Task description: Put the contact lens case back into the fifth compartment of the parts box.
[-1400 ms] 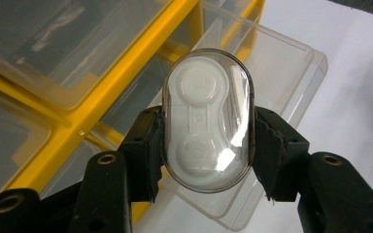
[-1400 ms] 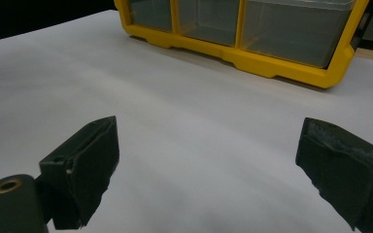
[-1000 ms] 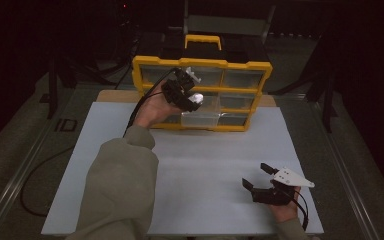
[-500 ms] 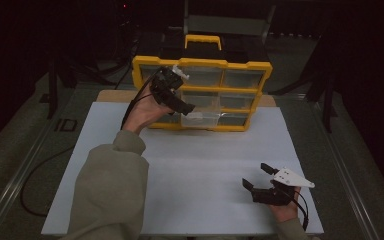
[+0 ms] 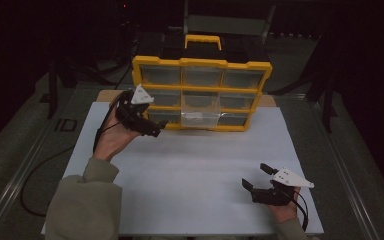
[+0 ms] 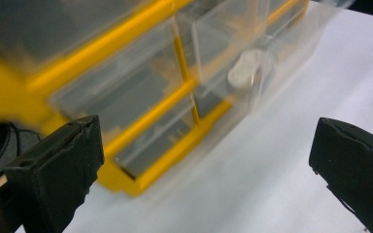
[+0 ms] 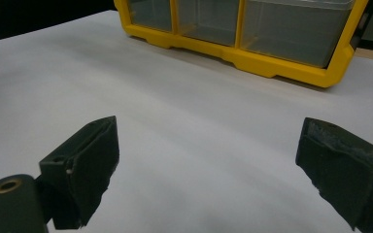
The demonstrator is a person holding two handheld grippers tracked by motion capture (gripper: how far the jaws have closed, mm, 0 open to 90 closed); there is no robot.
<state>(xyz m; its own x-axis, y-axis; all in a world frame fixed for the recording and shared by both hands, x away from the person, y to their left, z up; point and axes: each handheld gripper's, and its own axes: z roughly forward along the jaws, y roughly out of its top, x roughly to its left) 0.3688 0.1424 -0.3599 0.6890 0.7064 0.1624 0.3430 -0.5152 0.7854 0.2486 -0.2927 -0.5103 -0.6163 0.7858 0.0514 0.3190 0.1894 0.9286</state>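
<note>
A yellow organizer box point(image 5: 202, 92) with clear drawers and a yellow handle on top is seen standing upright at the far edge of a white table top point(image 5: 190, 175). Nine drawers in three rows can be counted in the high view, and the middle drawer of the bottom row point(image 5: 199, 118) is pulled out toward the person. Something small, pale and round point(image 6: 243, 73) is visible through the clear wall of that drawer in the left gripper view, though what it is cannot be told. The left gripper point(image 5: 155, 131) is held up above the table at the lower left corner of the box, just beside the bottom left drawer, with its grey plate turned upward and its cable trailing back past the wrist. Its jaws are spread wide apart, with nothing between them, as is shown plainly in the left gripper view, where the box front appears slanted and blurred. The right gripper point(image 5: 256, 176) is held low over the near right part of the table, well apart from the box, and is pointed toward the left. Its jaws are likewise spread wide and empty, and bare white table and the bottom row of the box are seen beyond them in the right gripper view. A sleeve point(image 5: 82, 205) in a dull green cloth is seen on the left forearm.
</note>
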